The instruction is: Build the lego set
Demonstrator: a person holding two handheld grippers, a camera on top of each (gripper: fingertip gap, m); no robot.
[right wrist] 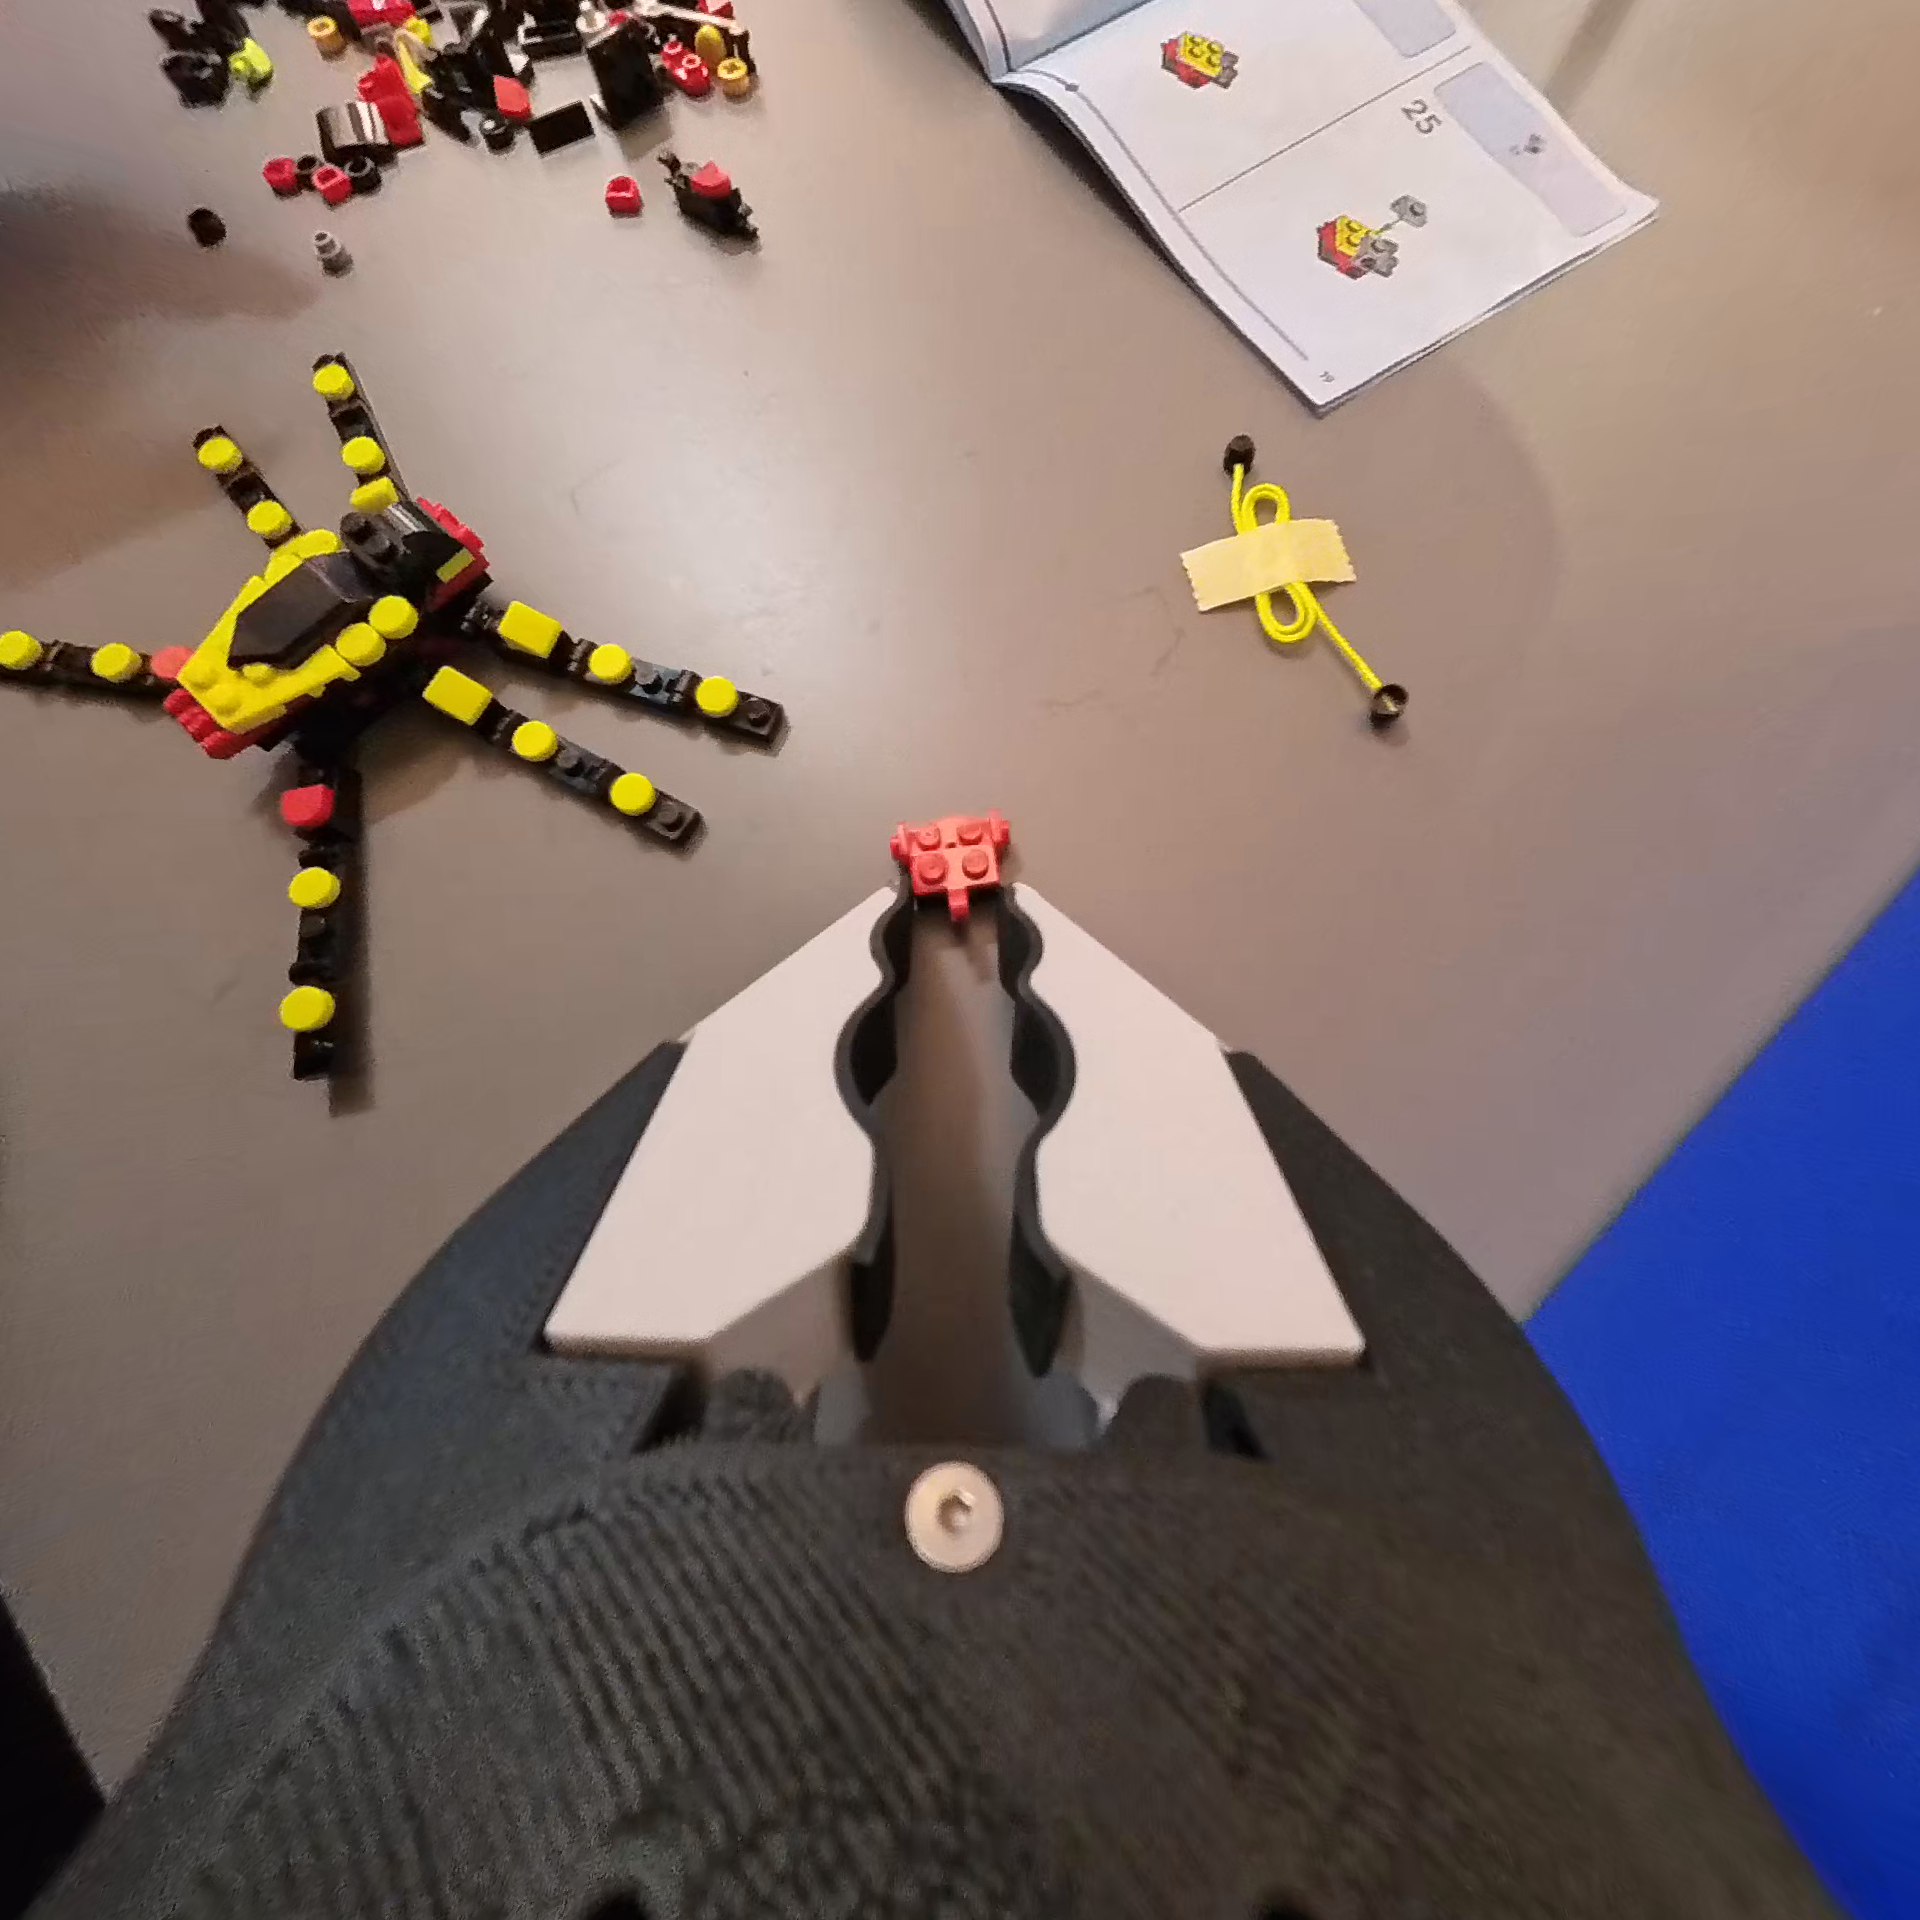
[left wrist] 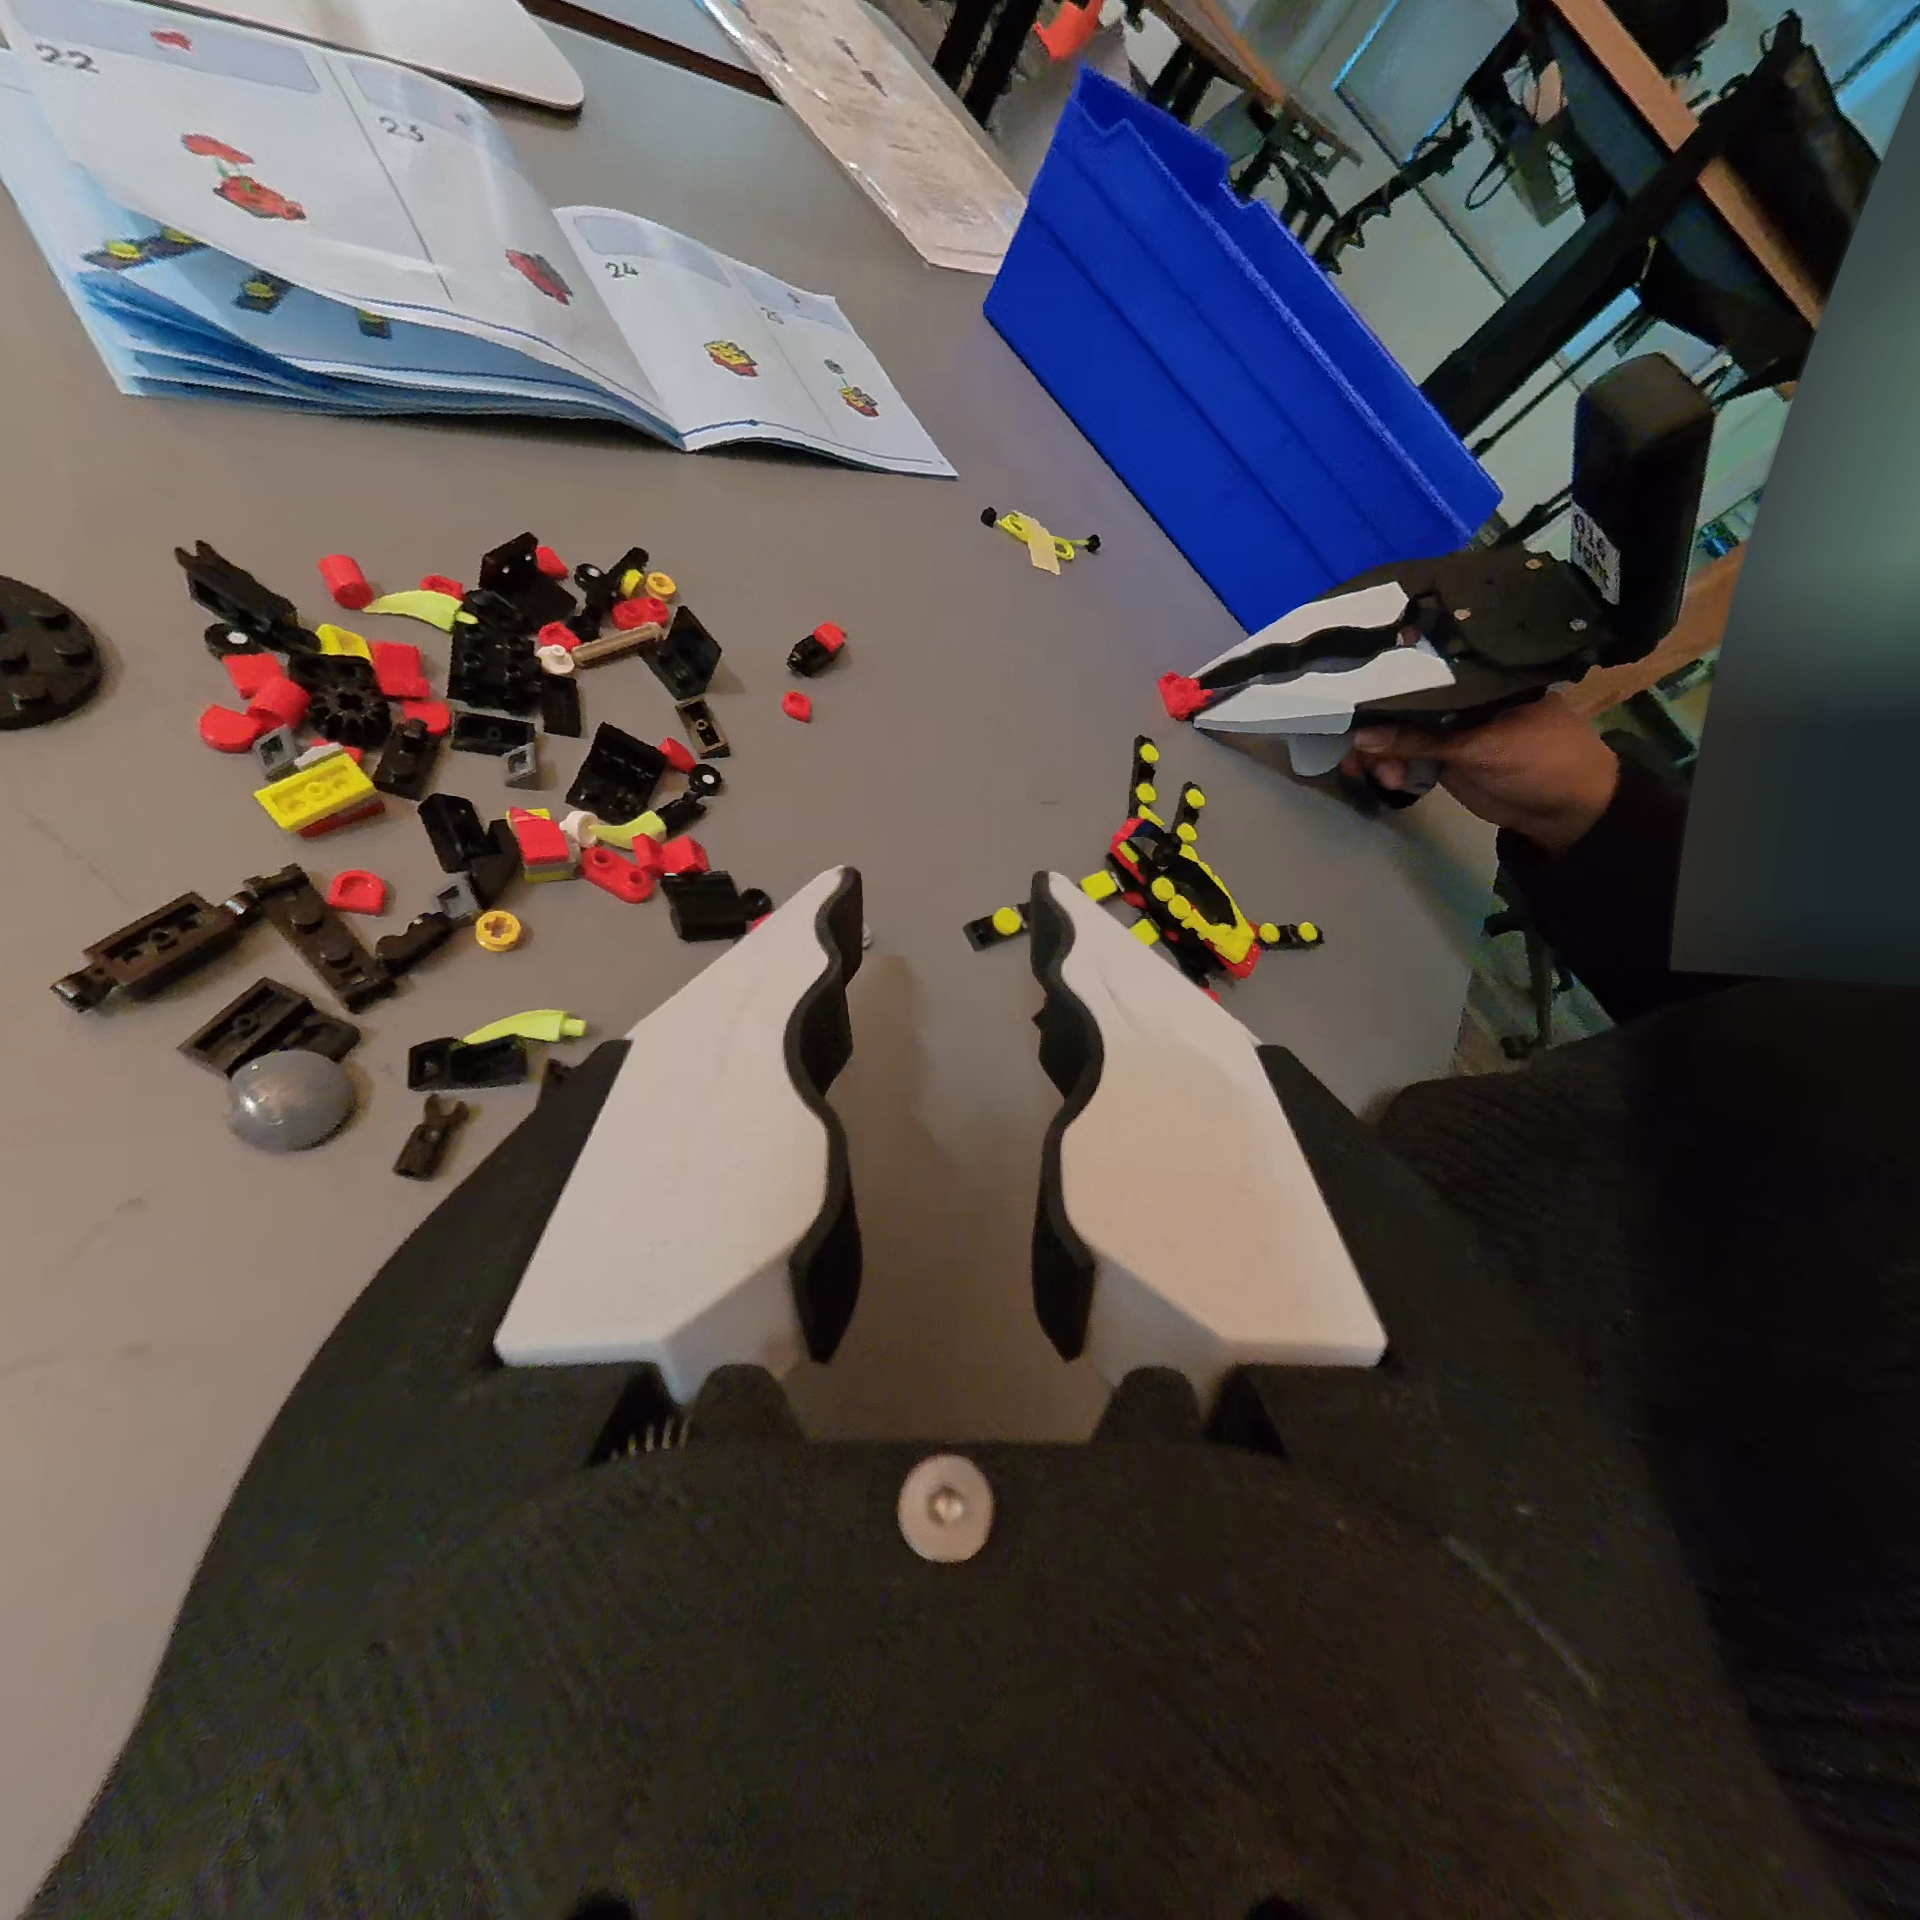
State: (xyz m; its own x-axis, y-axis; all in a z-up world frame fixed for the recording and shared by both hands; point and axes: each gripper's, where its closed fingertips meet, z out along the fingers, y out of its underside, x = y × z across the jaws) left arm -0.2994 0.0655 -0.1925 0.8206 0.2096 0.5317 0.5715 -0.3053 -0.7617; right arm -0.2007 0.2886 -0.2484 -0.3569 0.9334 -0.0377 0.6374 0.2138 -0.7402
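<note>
A half-built spider model (right wrist: 343,644) in black, yellow and red, with studded legs, lies on the grey table; it also shows in the left wrist view (left wrist: 1184,894). My right gripper (right wrist: 954,896) is shut on a small red plate (right wrist: 951,850) at its fingertips, held above the table to the right of the model; it also shows in the left wrist view (left wrist: 1195,701). My left gripper (left wrist: 945,894) is open and empty, just left of the model. A pile of loose red, black and yellow pieces (left wrist: 457,748) lies to the left.
An open instruction booklet (left wrist: 416,270) lies at the back. A blue bin (left wrist: 1236,353) stands at the back right. A yellow string taped in a loop (right wrist: 1283,571) lies right of the model. A black round plate (left wrist: 42,655) and a grey dome (left wrist: 291,1096) sit at the left. One gripper's finger ends stand about 25 centimetres off the other's. From the left gripper's tips to the grey dome (left wrist: 291,1096) is close to 10 centimetres.
</note>
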